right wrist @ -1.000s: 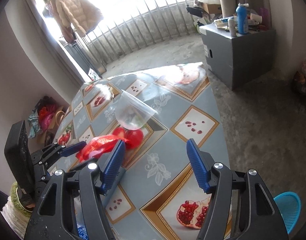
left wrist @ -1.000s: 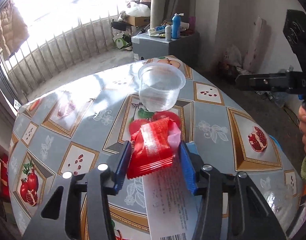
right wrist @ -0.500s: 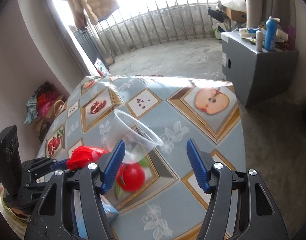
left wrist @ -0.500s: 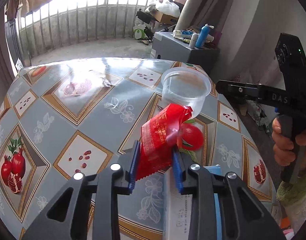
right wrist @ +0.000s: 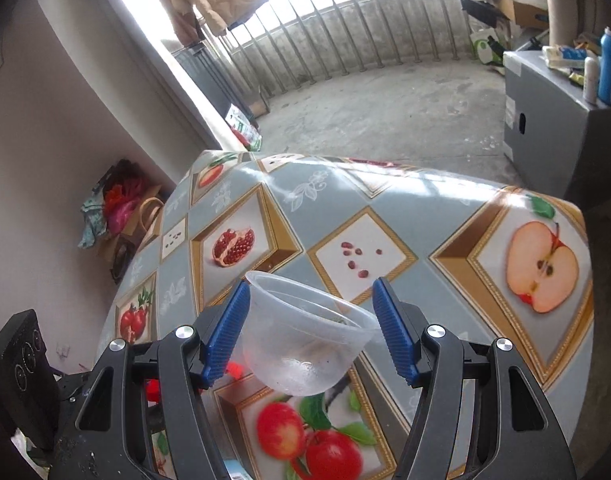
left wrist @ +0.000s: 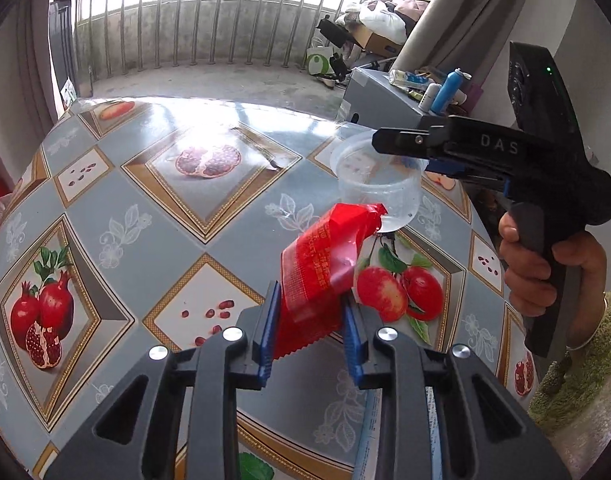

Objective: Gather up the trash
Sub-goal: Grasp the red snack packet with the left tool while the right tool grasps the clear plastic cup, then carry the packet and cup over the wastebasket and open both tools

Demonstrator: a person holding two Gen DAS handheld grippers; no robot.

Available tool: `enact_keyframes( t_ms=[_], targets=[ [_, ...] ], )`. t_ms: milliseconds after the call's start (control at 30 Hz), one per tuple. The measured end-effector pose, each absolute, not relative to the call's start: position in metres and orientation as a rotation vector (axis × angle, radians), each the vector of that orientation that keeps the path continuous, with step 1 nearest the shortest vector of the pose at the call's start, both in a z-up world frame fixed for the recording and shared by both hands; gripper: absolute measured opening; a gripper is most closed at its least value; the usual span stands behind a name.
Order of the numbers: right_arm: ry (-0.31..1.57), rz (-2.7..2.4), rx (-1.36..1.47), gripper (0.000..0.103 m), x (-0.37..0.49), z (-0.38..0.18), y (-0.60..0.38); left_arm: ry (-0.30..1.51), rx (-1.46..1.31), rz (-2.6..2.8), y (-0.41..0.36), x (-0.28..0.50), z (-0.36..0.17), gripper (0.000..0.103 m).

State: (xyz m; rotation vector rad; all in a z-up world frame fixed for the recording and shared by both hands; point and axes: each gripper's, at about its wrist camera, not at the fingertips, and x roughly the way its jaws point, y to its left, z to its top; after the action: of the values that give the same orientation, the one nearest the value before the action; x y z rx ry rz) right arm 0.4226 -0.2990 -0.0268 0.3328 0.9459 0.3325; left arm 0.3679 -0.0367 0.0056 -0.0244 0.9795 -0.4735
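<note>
From the left wrist view, our left gripper (left wrist: 310,322) has its blue pads clamped on the lower part of the red wrapper (left wrist: 325,268), which stands up off the table (left wrist: 145,216) with its crumpled top touching the side of the clear plastic cup (left wrist: 379,190) beyond it. The foil is thin and slick, so a quick swing could let it slide out, or its top could nudge the light cup. The right gripper (left wrist: 401,148) reaches in from the right at the cup's rim, held by a hand (left wrist: 545,268) (how its pads meet the cup is hidden here). From the right wrist view, our right gripper (right wrist: 311,328) is closing with the cup (right wrist: 305,332) between its pads; the left pad looks to be at the wall and the right one just clear, so nothing is gripped yet. Uneven contact could tip or skid the cup, and too hard a squeeze could buckle its soft wall and pop it free.
</note>
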Motion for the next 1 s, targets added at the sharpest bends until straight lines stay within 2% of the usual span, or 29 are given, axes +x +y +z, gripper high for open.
enact_keyframes(
  t_ms=[167, 300, 700, 1000],
  targets=[
    [0.958, 0.385, 0.32, 0.035, 0.407, -0.023, -0.287, 0.975, -0.056, -0.466, -0.026, 0.367, 0.01, 0.027],
    [0.944, 0.385, 0.301, 0.006, 0.391, -0.012, -0.285, 0.971, -0.064, -0.47, -0.023, 0.362, 0.013, 0.027],
    [0.907, 0.322, 0.242, 0.006, 0.346, 0.023, -0.28, 0.905, -0.076, -0.516, -0.019, 0.328, 0.057, 0.027],
    [0.749, 0.26, 0.315, 0.006, 0.233, 0.095, -0.315, 0.845, -0.058, -0.686, -0.043, 0.244, 0.11, 0.027]
  ],
)
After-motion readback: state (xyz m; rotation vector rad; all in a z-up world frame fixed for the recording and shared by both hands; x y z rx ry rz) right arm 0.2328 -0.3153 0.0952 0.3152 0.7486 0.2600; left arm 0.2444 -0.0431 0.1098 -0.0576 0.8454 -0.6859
